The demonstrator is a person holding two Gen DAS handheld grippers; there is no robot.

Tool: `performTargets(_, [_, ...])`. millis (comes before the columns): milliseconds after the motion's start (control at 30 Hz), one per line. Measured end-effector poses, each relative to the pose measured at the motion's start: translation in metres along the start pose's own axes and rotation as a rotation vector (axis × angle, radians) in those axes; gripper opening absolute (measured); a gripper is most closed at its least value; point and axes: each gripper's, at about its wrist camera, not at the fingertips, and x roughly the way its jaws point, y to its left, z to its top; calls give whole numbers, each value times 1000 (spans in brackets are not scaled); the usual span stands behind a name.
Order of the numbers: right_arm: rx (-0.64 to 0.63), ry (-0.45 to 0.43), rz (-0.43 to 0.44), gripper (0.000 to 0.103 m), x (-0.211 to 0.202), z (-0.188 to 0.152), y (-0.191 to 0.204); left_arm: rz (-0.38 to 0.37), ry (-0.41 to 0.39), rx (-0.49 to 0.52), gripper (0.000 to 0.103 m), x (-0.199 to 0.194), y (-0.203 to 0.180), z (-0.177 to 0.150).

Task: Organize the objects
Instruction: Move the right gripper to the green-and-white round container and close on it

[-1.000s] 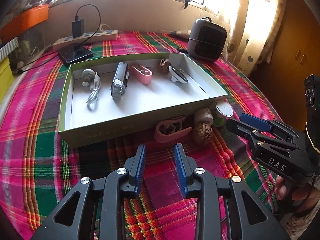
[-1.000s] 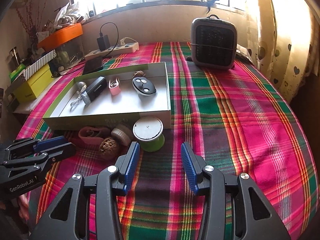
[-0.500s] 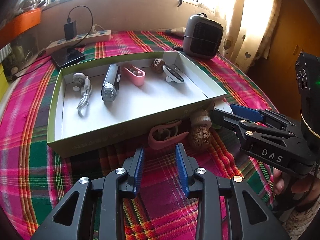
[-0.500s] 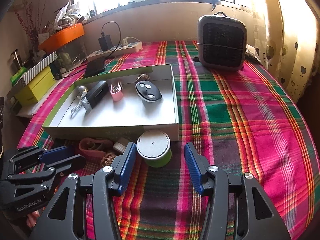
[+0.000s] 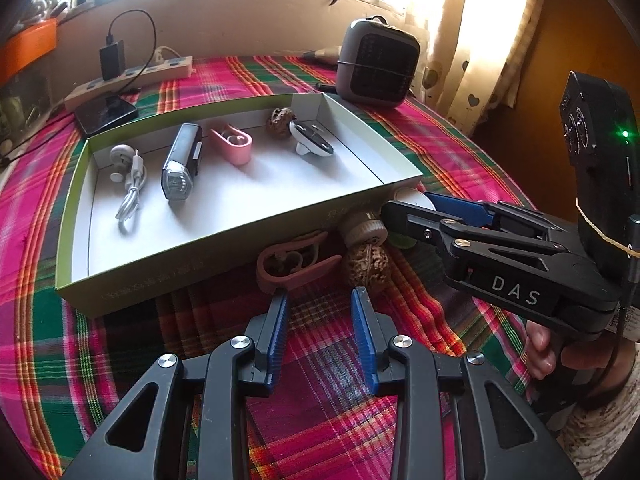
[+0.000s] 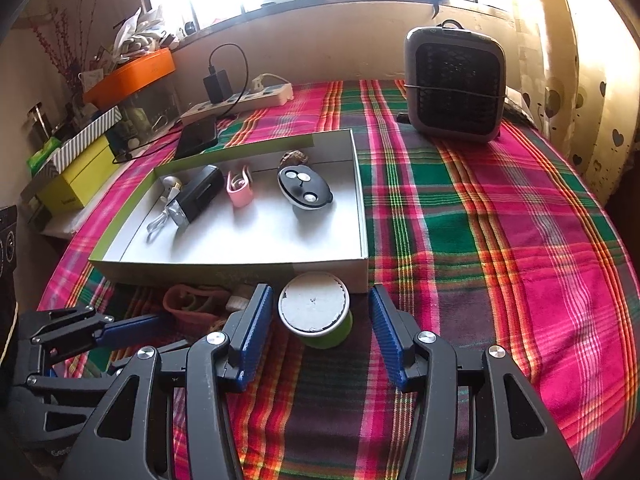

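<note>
I have the right gripper (image 6: 318, 332) lowered around the green jar with the white lid (image 6: 316, 312), which stands upright on the plaid cloth (image 6: 500, 240), just in front of the near wall of the open box (image 6: 362, 208). The jar sits between the two blue pads, a little closer to the left pad, and I see a gap on both sides, so nothing is gripped yet. These jaws have just been closing a little, but they are not on the jar. Since the jar is round and upright, its axis points up, and the pads only need to come together from left and right across its body.

My left gripper (image 5: 320, 320) is half open and holds nothing; its jaws have just been opening slightly. Straight ahead of it, near the fingertips, lie the pink clip (image 5: 292, 264) and the walnut (image 5: 366, 266), with the small beige cap (image 5: 364, 230) behind the walnut, against the box wall. The clip lies with its long axis across the line of my jaws, so I judge a turn of the wrist may be needed for it.

For the jar the right hand is clearly the nearer one. The box already holds a cable (image 5: 130, 184), a black light (image 5: 182, 162), a pink case (image 5: 234, 146) and a key fob (image 5: 312, 142).
</note>
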Motion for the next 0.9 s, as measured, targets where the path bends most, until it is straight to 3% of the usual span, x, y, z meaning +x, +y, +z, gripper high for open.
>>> performTargets(167, [-1,-8,-1,36,-1,0,-1,14,-28,8,30,-5,-1,1])
performTargets(733, [6,-22,-10,36,-9,-5,-7,61,-61,25,30,-12,9,8])
performTargets(900, [17,-20,-5,36,-9,-6,-9,60,-32,24,31,-1,14,10])
